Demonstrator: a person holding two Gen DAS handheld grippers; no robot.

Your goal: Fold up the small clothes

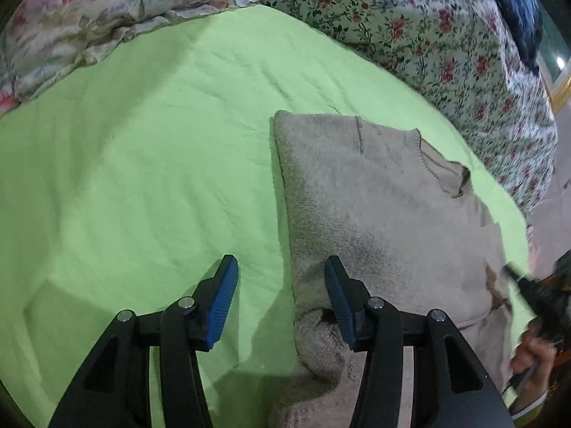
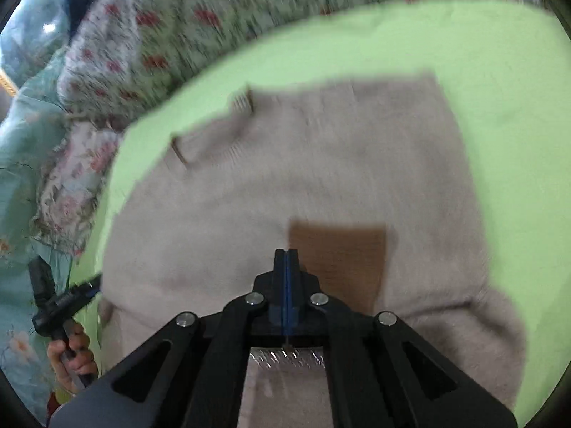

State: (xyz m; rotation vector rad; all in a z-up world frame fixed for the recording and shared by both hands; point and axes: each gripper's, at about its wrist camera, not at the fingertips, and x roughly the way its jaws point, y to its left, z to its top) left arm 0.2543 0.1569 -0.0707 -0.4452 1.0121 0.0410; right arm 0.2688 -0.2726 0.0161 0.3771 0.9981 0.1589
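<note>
Sweater (image 1: 385, 192), beige knit, lies flat on the green sheet (image 1: 142, 164), already folded in along one long edge, with its neckline toward the floral quilt (image 1: 428, 35). A brown patch (image 2: 339, 260) sits on the knit right ahead of my right gripper (image 2: 286, 253).

I judge I'm between folds: one side looks turned in, and the thick rolled end near me hasn't been brought up yet.

My left gripper (image 1: 282, 267) stands partly open, one blue pad over the sheet and the other over the sweater's edge, pinching nothing. My right gripper is fully closed with its pads together; I see no cloth between them, though that view is blurred.

Next, I think I need both tools on the near end, the left dropping onto the thick edge and the right reopening, so the lift stays even and the earlier fold doesn't slip.

No brand, label or writing is readable anywhere.
</note>
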